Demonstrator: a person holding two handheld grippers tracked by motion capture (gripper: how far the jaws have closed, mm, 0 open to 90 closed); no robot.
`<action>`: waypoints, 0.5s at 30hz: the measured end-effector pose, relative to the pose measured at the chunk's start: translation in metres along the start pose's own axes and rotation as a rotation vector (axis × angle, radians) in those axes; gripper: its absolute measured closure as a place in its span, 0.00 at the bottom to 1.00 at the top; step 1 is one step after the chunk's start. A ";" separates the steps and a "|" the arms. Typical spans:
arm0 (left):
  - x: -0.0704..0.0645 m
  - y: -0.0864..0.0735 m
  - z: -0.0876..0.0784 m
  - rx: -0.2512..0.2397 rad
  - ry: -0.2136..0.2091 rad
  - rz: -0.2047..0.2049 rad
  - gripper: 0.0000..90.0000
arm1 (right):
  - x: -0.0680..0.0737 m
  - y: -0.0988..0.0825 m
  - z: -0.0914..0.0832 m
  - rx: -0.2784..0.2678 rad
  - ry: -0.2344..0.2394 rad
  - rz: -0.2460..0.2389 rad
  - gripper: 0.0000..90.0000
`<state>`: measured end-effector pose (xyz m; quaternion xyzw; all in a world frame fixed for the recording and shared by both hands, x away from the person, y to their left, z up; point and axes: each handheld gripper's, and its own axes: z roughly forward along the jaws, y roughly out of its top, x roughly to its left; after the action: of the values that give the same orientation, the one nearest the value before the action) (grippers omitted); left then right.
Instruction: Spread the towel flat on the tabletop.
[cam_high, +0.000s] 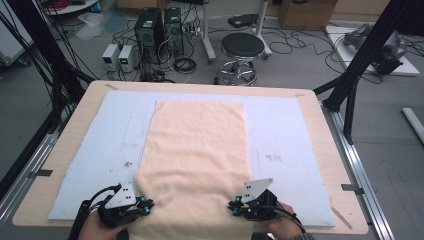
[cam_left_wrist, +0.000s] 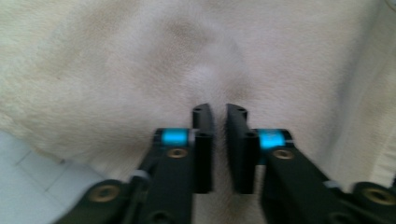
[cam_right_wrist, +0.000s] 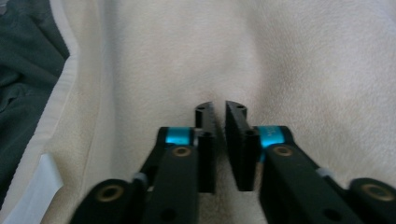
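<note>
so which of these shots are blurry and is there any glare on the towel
High view: soft but readable, even light, no glare on the towel. Left gripper view: smeared, the left claw and the pile look hazy. Right gripper view: a bit sharper, the right claw has crisper edges; cloth is bright, not blown out.

My right tool (cam_right_wrist: 219, 108), jaws nearly together, hovers over a cream fluffy terry-cloth towel (cam_right_wrist: 289, 70) with white hemmed edge.

Cream towel (cam_high: 197, 150) spread flat lengthwise on pale blue mat (cam_high: 280, 145), near edge rumpled, overhanging table's front.
</note>
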<state>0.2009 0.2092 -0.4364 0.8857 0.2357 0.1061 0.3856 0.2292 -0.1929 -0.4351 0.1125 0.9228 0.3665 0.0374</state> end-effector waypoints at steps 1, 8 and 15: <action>-0.003 0.001 -0.002 0.011 -0.005 0.008 0.95 | 0.001 0.001 0.000 0.006 0.006 -0.005 0.96; -0.054 -0.002 -0.062 -0.112 -0.070 0.078 0.91 | 0.059 0.010 -0.043 -0.088 0.066 -0.093 0.86; -0.047 -0.002 -0.058 -0.113 -0.015 0.065 0.68 | 0.045 0.013 -0.046 -0.085 -0.034 -0.085 0.75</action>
<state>0.1380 0.2238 -0.3990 0.8705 0.1978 0.1252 0.4329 0.1813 -0.2037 -0.3916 0.0778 0.9095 0.4017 0.0732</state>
